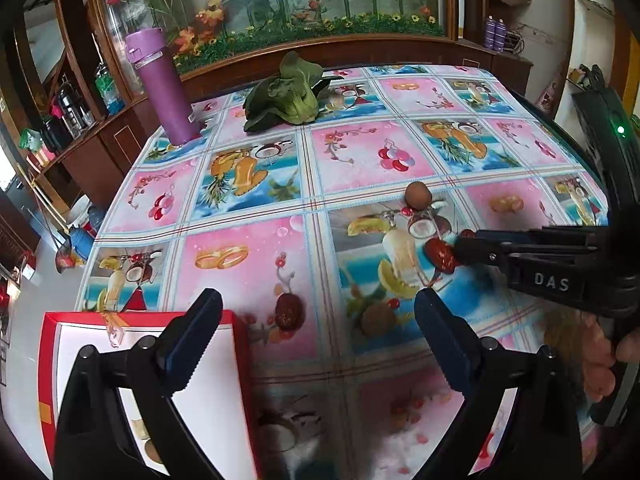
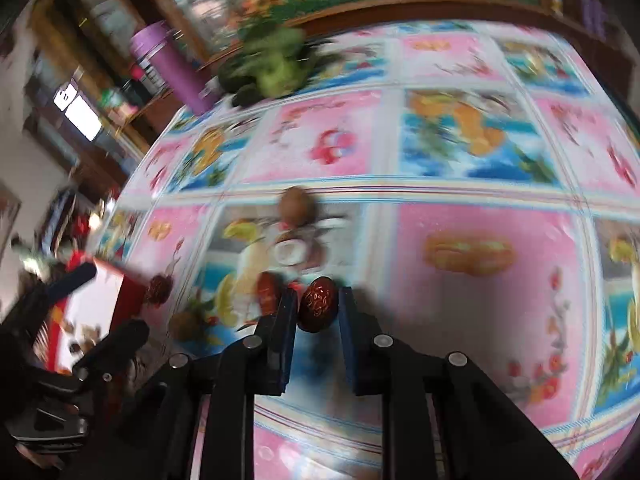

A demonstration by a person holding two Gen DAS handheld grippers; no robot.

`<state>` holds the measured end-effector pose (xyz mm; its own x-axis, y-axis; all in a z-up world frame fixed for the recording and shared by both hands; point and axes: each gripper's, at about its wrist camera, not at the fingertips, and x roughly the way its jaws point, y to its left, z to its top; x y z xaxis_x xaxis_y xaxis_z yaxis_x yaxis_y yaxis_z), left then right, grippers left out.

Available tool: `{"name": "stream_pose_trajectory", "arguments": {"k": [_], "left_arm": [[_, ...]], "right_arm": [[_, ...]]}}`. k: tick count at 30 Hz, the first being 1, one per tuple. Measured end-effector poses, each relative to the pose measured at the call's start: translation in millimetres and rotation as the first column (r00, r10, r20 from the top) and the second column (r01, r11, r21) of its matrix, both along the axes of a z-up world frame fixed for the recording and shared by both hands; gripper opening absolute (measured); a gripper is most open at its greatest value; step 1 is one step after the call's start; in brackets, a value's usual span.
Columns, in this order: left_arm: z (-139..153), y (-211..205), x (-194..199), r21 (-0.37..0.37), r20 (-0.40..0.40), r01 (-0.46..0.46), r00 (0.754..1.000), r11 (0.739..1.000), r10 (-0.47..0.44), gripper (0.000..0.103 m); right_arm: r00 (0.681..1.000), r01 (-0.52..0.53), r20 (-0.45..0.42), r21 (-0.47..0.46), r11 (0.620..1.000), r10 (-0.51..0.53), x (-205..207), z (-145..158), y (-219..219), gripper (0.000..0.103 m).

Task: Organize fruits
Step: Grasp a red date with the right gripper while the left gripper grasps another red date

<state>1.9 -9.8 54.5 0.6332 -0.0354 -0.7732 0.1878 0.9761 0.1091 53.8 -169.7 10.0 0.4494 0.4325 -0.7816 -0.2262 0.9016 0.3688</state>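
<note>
Right wrist: right claw [image 2: 318, 306] grips red date [image 2: 318, 304].

Middle of the table [image 1: 352, 160] is open cloth, wide lane from near edge to far. Obstacles: purple bottle [image 1: 162, 84] upright far left, leafy greens [image 1: 286, 98] just right of it at the far edge. Red-rimmed box [image 1: 140, 344] fills the near left corner. Loose items right of centre: brown round fruit [image 1: 418, 195], red date [image 1: 440, 255] near it, another date [image 1: 289, 312] just right of the box. Far right cloth is bare.
</note>
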Motion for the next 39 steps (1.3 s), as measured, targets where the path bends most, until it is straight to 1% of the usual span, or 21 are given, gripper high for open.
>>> {"name": "stream_pose_trajectory", "arguments": {"k": [2, 3, 5, 9, 10, 11, 12, 13, 15, 16, 17, 18, 19, 22, 23, 24, 25, 29, 31, 36, 39], "left_arm": [[0, -10, 4, -0.011, -0.009, 0.002, 1.000, 1.000, -0.002, 0.097], [0, -18, 7, -0.019, -0.015, 0.006, 1.000, 1.000, -0.006, 0.097], [-4, -31, 13, -0.022, -0.029, 0.003, 1.000, 1.000, -0.004, 0.097], [-20, -55, 29, -0.046, -0.085, -0.018, 0.996, 0.999, 0.014, 0.096], [-24, -60, 33, -0.052, -0.096, -0.022, 0.995, 0.998, 0.017, 0.094], [-26, -63, 34, -0.053, -0.102, -0.021, 0.995, 0.998, 0.016, 0.087], [-31, -66, 37, -0.056, -0.117, -0.020, 0.993, 0.998, 0.014, 0.081], [-35, -68, 39, -0.063, -0.134, -0.025, 0.991, 0.998, 0.016, 0.078], [-41, -70, 43, -0.074, -0.151, -0.027, 0.988, 0.997, 0.015, 0.064], [-42, -71, 44, -0.083, -0.142, -0.025, 0.990, 0.996, 0.013, 0.063], [-42, -71, 45, -0.080, -0.137, -0.027, 0.990, 0.996, 0.016, 0.060], [-42, -71, 45, -0.085, -0.135, -0.021, 0.991, 0.996, 0.009, 0.055], [-43, -72, 46, -0.094, -0.135, -0.011, 0.991, 0.996, -0.001, 0.053], [-42, -76, 44, -0.094, -0.120, 0.019, 0.992, 0.995, -0.031, 0.040], [-42, -77, 42, -0.094, -0.114, 0.030, 0.993, 0.995, -0.040, 0.033], [-42, -78, 40, -0.096, -0.110, 0.040, 0.993, 0.995, -0.050, 0.023], [-41, -78, 39, -0.101, -0.109, 0.046, 0.992, 0.994, -0.057, 0.021], [-38, -71, 29, -0.116, -0.113, 0.057, 0.991, 0.992, -0.070, 0.020], [-28, -65, 15, -0.112, -0.080, 0.062, 0.994, 0.992, -0.071, 0.020], [8, -39, -40, -0.123, 0.005, 0.069, 0.998, 0.990, -0.069, 0.020], [25, -17, -72, -0.137, 0.033, 0.049, 0.998, 0.989, -0.045, 0.020]], "right_arm": [[0.998, 0.063, -0.013, 0.032, 0.997, -0.063, 6, 4, -23, 0.019], [0.994, 0.108, -0.026, 0.078, 0.991, -0.107, 9, 7, -41, 0.019], [0.987, 0.160, -0.023, 0.130, 0.978, -0.159, 11, 13, -64, 0.019], [0.978, 0.205, -0.012, 0.176, 0.963, -0.207, 8, 20, -87, 0.019], [0.978, 0.207, -0.011, 0.175, 0.963, -0.208, 8, 21, -87, 0.019], [0.978, 0.209, -0.013, 0.174, 0.962, -0.210, 7, 21, -87, 0.019], [0.977, 0.210, -0.016, 0.180, 0.961, -0.210, 7, 21, -88, 0.019], [0.978, 0.207, -0.019, 0.186, 0.961, -0.207, 8, 22, -86, 0.019], [0.981, 0.194, -0.020, 0.192, 0.962, -0.194, 8, 23, -83, 0.019], [0.982, 0.188, -0.016, 0.190, 0.963, -0.189, 7, 24, -81, 0.019], [0.983, 0.181, -0.013, 0.187, 0.965, -0.182, 7, 24, -79, 0.019], [0.985, 0.173, -0.011, 0.184, 0.968, -0.174, 6, 24, -76, 0.019], [0.986, 0.167, -0.012, 0.181, 0.969, -0.168, 6, 23, -74, 0.019], [0.988, 0.156, -0.015, 0.174, 0.972, -0.155, 6, 21, -69, 0.019], [0.988, 0.153, -0.014, 0.173, 0.973, -0.153, 6, 21, -68, 0.019], [0.989, 0.150, -0.010, 0.170, 0.974, -0.150, 5, 21, -66, 0.019], [0.989, 0.145, -0.006, 0.166, 0.975, -0.146, 5, 22, -64, 0.019], [0.992, 0.122, 0.007, 0.156, 0.980, -0.125, 2, 22, -57, 0.019], [0.994, 0.106, 0.022, 0.157, 0.982, -0.111, 0, 25, -53, 0.019], [0.993, 0.079, 0.070, 0.157, 0.984, -0.091, -6, 32, -45, 0.019], [0.990, 0.065, 0.115, 0.168, 0.984, -0.085, -12, 37, -39, 0.019]]}}
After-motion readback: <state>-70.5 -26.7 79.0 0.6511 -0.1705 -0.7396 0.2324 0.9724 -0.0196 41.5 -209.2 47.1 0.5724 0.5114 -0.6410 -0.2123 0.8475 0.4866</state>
